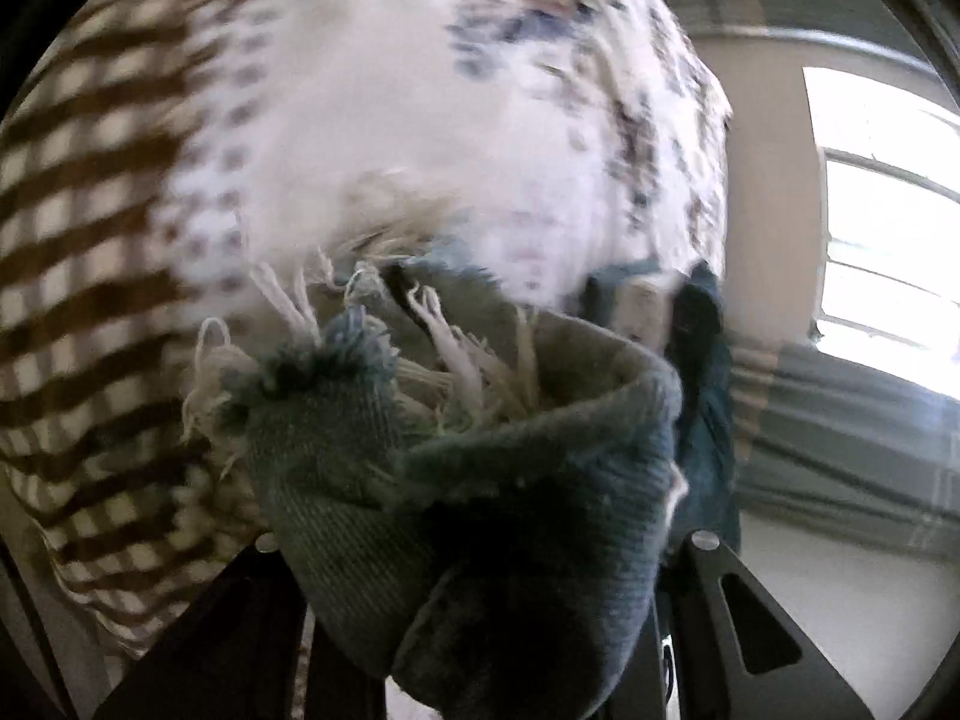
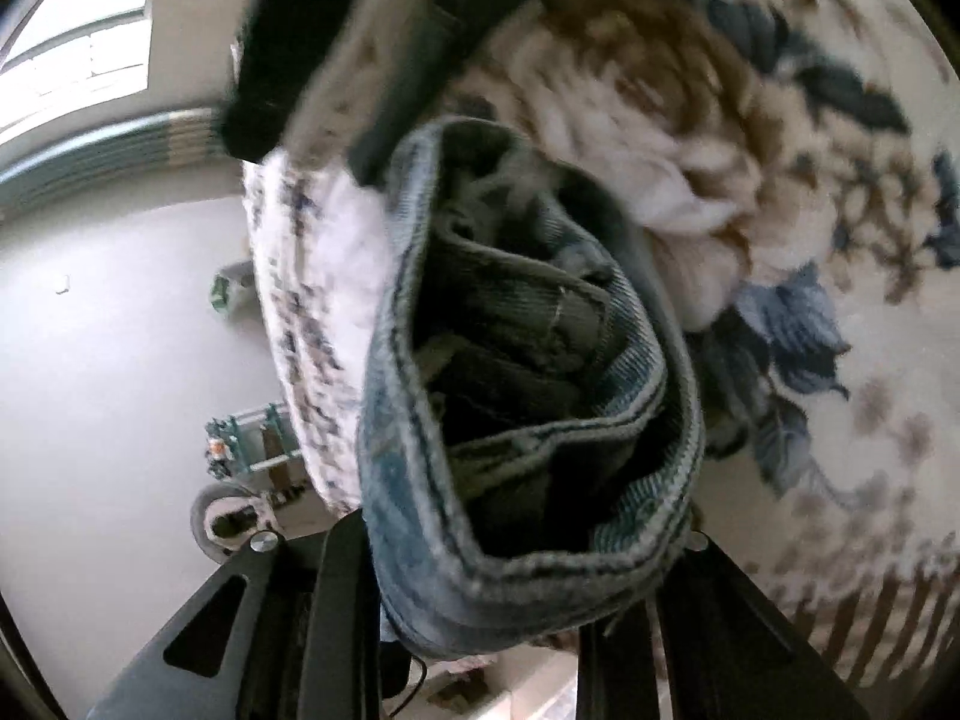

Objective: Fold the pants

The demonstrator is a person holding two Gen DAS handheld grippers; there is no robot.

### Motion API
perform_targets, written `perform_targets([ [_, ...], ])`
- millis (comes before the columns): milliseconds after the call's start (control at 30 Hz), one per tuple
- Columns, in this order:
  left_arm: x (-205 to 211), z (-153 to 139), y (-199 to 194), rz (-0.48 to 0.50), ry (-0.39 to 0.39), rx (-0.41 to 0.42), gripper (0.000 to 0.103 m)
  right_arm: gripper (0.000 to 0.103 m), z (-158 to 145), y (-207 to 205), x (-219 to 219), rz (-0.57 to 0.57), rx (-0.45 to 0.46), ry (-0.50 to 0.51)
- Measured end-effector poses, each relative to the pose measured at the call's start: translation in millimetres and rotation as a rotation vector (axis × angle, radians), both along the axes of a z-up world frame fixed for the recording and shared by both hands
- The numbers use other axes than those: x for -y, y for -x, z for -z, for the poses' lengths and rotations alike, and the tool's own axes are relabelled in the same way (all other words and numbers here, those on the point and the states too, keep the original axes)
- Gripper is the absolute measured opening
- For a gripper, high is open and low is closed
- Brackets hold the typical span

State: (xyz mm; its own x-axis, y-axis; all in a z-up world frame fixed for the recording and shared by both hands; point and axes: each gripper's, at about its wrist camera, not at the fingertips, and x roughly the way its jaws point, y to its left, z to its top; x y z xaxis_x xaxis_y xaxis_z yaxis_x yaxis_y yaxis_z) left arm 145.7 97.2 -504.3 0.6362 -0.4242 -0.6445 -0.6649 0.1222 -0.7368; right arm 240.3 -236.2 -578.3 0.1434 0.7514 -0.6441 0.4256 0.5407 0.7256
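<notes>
The pants are blue denim jeans. In the left wrist view my left gripper [image 1: 480, 588] is shut on a frayed hem [image 1: 468, 456] of a jeans leg with loose white threads, bunched up over the fingers. In the right wrist view my right gripper [image 2: 516, 594] is shut on the folded waistband [image 2: 528, 396] of the jeans, whose stitched edge loops between the fingers. Both ends are held up above a blanket. More dark denim [image 2: 336, 42] hangs across the top of the right wrist view. The picture is blurred by motion.
A white blanket with a brown check border [image 1: 90, 312] and a brown and blue flower print [image 2: 750, 192] lies below. A window [image 1: 888, 228] and striped wall are at the side. A pale floor [image 2: 108, 372] with a small wheeled device [image 2: 234, 516] shows beyond the blanket edge.
</notes>
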Motion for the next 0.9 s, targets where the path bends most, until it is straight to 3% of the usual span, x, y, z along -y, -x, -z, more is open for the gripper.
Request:
perform_targets([
  [167, 2.2, -60.2, -57.2, 0.090, -0.008, 0.057, 0.022, 0.024, -69.9, -35.6, 14.6, 0.057, 0.062, -0.012],
  [367, 20.2, -136.8, -157.5, 0.179, -0.028, 0.174, 0.022, 0.024, -153.2, -96.3, 46.6, 0.137, 0.180, -0.047],
  [567, 40.1, -186.1, -285.9, 0.246, -0.051, 0.312, 0.022, 0.024, -221.4, -210.9, 74.2, 0.214, 0.328, -0.055],
  [667, 48.9, -185.2, -354.2, 0.283, -0.081, 0.365, 0.022, 0.024, -222.4, -264.4, 91.0, 0.242, 0.366, -0.053],
  [733, 55.9, -167.6, -393.6, 0.311, -0.100, 0.371, 0.022, 0.024, -213.9, -288.4, 108.8, 0.252, 0.376, -0.048],
  [833, 64.1, -120.8, -427.4, 0.360, -0.122, 0.336, 0.022, 0.024, -167.2, -321.7, 111.8, 0.245, 0.347, -0.019],
  [900, 64.6, -71.7, -442.3, 0.396, -0.112, 0.259, 0.022, 0.024, -116.4, -332.0, 115.2, 0.254, 0.283, 0.000],
])
